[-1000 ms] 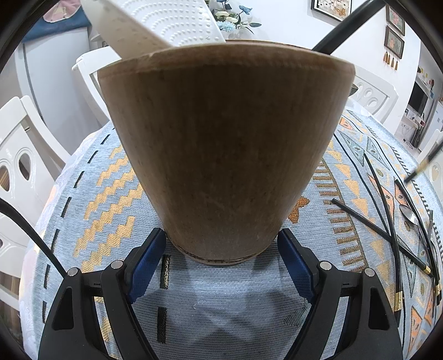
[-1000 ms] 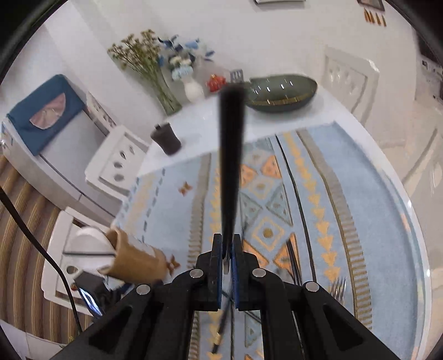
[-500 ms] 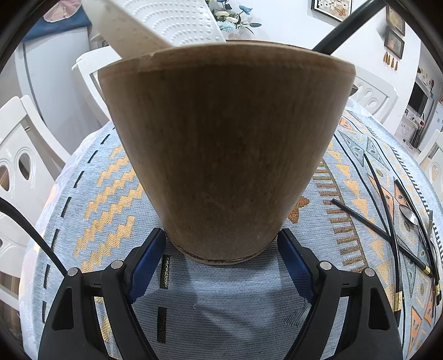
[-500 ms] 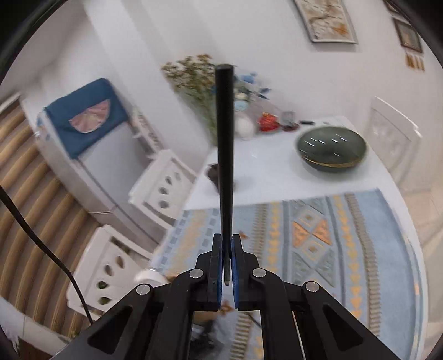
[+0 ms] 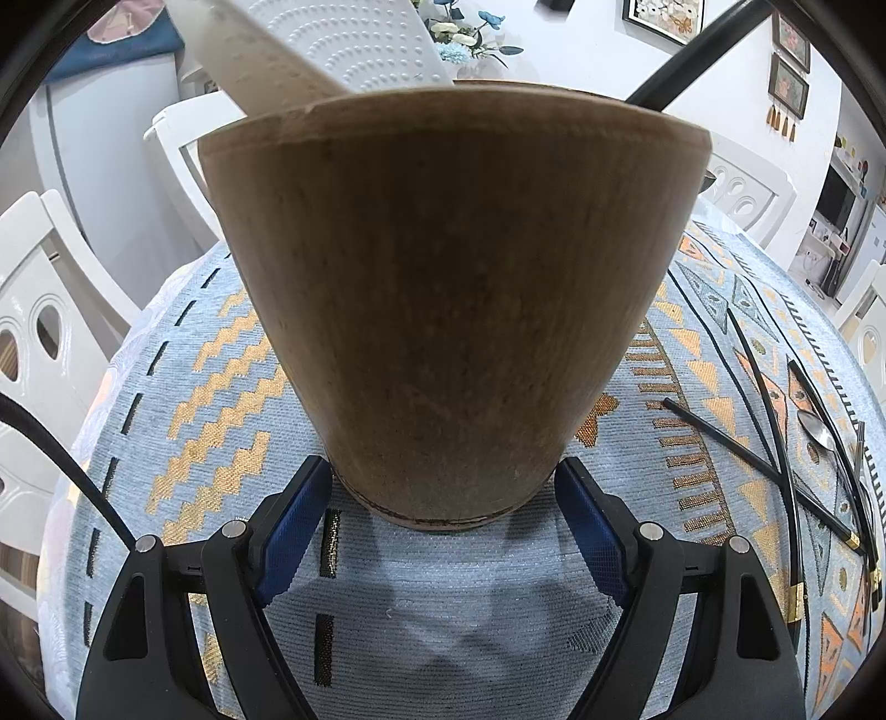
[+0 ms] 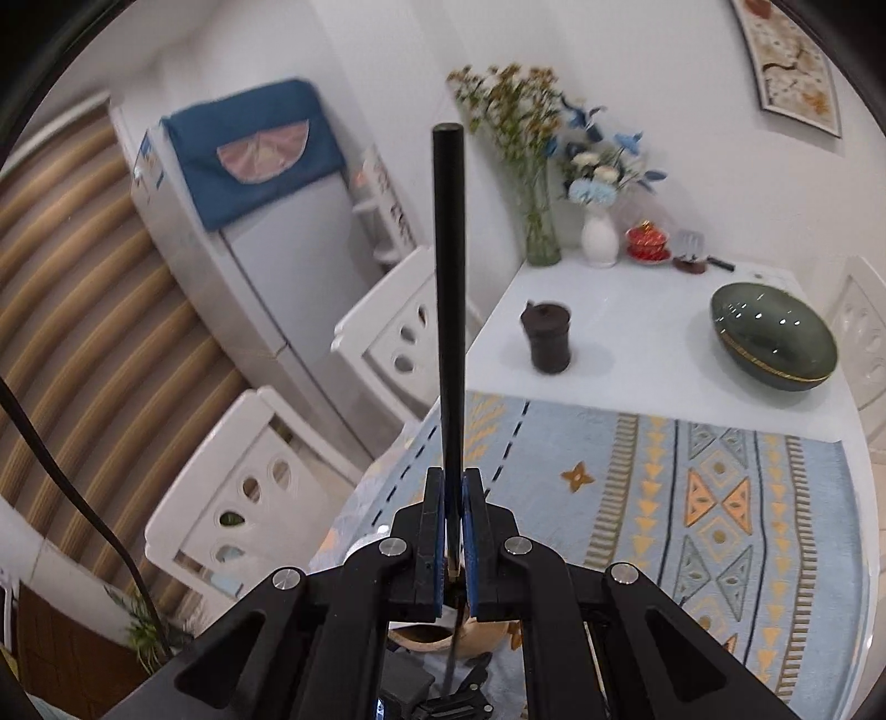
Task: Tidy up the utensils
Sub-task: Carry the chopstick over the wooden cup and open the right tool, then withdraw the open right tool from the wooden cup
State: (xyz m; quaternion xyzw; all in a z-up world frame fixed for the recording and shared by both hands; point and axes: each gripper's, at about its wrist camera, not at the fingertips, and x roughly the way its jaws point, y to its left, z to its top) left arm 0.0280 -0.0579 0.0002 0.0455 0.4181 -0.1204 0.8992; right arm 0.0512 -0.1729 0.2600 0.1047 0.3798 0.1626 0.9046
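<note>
A tall wooden utensil holder stands on the patterned cloth, filling the left wrist view. My left gripper has its blue pads at both sides of the holder's base, shut on it. A white perforated spatula and a black handle stick out of the holder. My right gripper is shut on a black chopstick, held upright above the holder, whose rim shows below the fingers. Loose black chopsticks and a spoon lie on the cloth at the right.
White chairs stand along the table's left side. A dark lidded cup, a green bowl and flower vases stand on the white far part of the table. A black cable hangs at the left.
My right gripper has tilted up and swung left with the chopstick, coming over the holder. The left gripper and holder have not moved.
</note>
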